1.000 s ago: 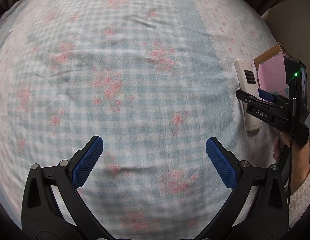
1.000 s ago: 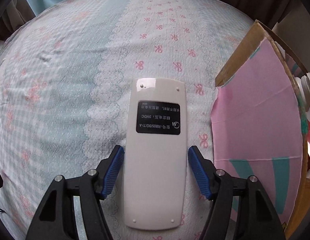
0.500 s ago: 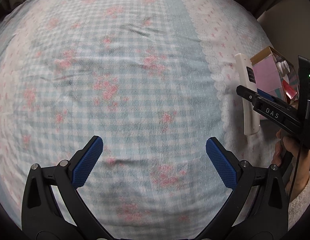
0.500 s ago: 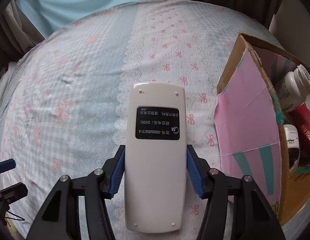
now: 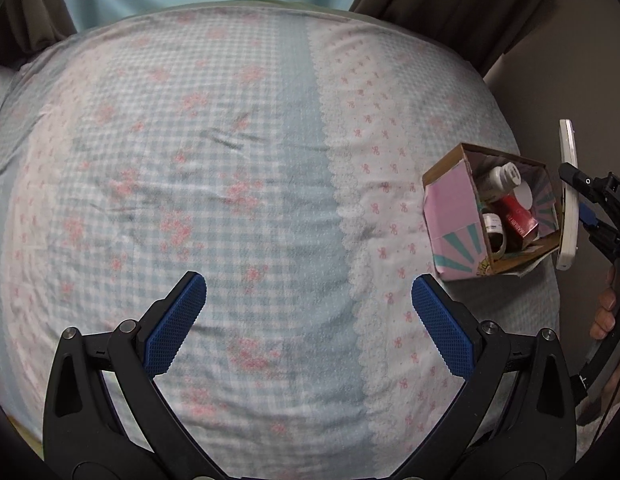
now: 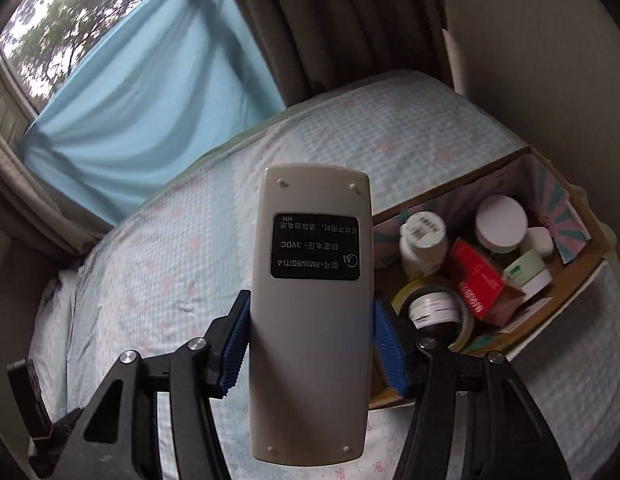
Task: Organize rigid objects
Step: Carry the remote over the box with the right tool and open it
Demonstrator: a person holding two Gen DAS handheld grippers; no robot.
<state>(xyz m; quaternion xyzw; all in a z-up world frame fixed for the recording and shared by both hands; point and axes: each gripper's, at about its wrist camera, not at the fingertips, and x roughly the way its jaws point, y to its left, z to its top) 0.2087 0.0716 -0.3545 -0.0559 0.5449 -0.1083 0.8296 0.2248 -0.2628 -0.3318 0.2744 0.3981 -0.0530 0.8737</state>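
My right gripper [image 6: 310, 344] is shut on a white remote control [image 6: 311, 304], back side up with a black label, held in the air to the left of an open cardboard box [image 6: 565, 276]. The box holds white bottles, a red carton [image 6: 481, 280], a tape roll and small jars. In the left wrist view the box [image 5: 453, 216] sits on the bed at the right, with the remote [image 5: 568, 196] held edge-on at its right side by the right gripper [image 5: 589, 208]. My left gripper [image 5: 310, 320] is open and empty above the bedspread.
The bed is covered by a checked blue and pink floral spread [image 5: 210, 184]. A blue curtain [image 6: 142, 112] and brown drapes [image 6: 310, 28] hang behind the bed. A beige wall [image 5: 569, 60] stands right of the box.
My right gripper has closed on the remote, lifted it off the bed and carried it over beside the box. My left gripper has pulled up and back, showing more of the bed.
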